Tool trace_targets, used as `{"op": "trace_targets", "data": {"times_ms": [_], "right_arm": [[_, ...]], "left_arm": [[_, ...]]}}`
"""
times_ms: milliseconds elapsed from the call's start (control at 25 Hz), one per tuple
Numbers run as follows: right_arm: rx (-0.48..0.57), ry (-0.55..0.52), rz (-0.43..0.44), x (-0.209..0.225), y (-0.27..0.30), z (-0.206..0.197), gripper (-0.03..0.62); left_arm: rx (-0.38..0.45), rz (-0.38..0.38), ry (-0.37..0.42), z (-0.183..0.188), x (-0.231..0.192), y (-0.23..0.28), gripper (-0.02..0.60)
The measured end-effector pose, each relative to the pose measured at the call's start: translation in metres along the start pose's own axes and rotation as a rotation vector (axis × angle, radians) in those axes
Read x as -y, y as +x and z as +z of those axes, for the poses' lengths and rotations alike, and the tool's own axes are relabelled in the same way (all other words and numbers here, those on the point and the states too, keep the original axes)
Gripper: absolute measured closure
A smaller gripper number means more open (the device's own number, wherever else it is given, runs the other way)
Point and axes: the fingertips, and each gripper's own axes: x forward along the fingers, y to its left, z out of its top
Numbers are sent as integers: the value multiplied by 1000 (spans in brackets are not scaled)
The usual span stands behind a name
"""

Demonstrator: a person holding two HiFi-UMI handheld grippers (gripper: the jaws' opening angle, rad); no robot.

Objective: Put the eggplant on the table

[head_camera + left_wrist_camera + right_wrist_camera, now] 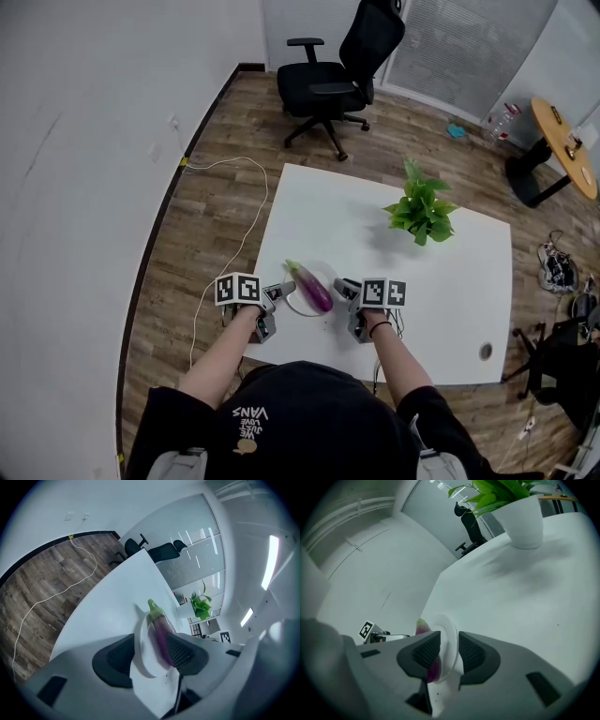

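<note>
A purple eggplant (pixel 311 289) with a green stem lies on a white plate (pixel 292 302) near the front edge of the white table (pixel 403 309). My left gripper (pixel 277 292) is at the plate's left rim. In the left gripper view its jaws (pixel 150 656) stand wide, with the plate's rim (pixel 142 653) and the eggplant (pixel 161 627) between them and a gap at the pads. My right gripper (pixel 345 289) is at the plate's right rim. In the right gripper view its pads (pixel 449 651) close narrowly on the plate's edge (pixel 450 637). A bit of the eggplant (pixel 433 670) shows behind the left pad.
A potted green plant (pixel 422 211) stands farther back on the table, right of the middle. Beyond the table is a black office chair (pixel 337 75). A white cable (pixel 239 244) runs along the wooden floor at the left. A round wooden table (pixel 567 145) is far right.
</note>
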Motion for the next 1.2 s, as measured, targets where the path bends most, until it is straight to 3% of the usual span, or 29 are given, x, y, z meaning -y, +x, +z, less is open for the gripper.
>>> {"op": "trace_targets", "data": {"times_ms": [160,320,480,680,880,1120,1200], "right_arm": [[18,-44,-19,-2,-3,5,482],[67,-129,-35,-12,-12,16,482],[130,-251,-40,-30,-24,27,486],[266,-372,-52,-53,-46,43,557],[379,-451,-34,-76,-66,50,568],[472,-536,-16,-99,-89,50,574],[493,-558,-20,-103,-94,48,574]], "left_arm": [[35,14,32,4,-1,-6,377],[122,-35,135,17,21,-17,379],[198,-43,299,27,43,-29,399],[330,-37,518,39,76,-49,546],[420,3,704,40,101,-64,566],[501,12,765,34,119,-80,571],[556,31,827,32,128,-90,571]]}}
